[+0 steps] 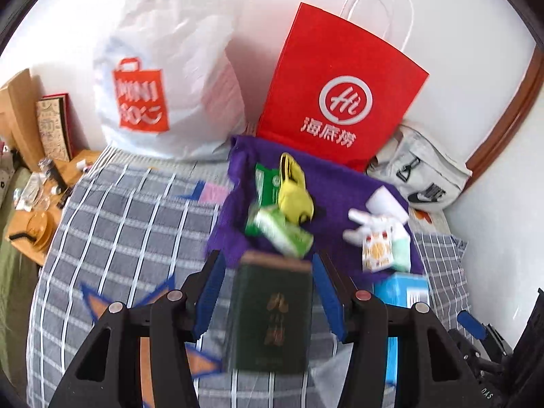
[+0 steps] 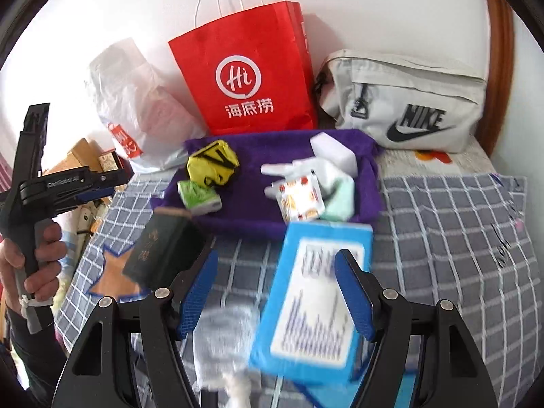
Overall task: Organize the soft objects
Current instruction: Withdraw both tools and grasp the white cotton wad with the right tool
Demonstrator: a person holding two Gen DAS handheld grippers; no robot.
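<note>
Left fingers (image 1: 268, 292) parted, straddling one dark green packet (image 1: 272, 316) at lower centre, pads clear of it. Right fingers (image 2: 277, 292) wide apart around one blue packet (image 2: 316, 302), grip uncertain. Beyond, mid-frame on the checked bed (image 2: 442, 224): one purple cloth (image 2: 244, 210), two green tissue packs (image 1: 282, 231), one yellow pouch (image 2: 212, 159).

Paper bag (image 2: 244, 78) stands behind the tray (image 2: 251, 219) — pouch (image 2: 404, 102) to its right (plastic bag (image 2: 136, 108) left).

Purple tray (image 2: 238, 210): fuzzy cloth, matt. Red bag (image 2: 244, 68): smooth paper with white cord handles; white bag (image 1: 163, 68): thin, glossy plastic film. Checked bedcover (image 2: 442, 221): woven cloth, matt.
</note>
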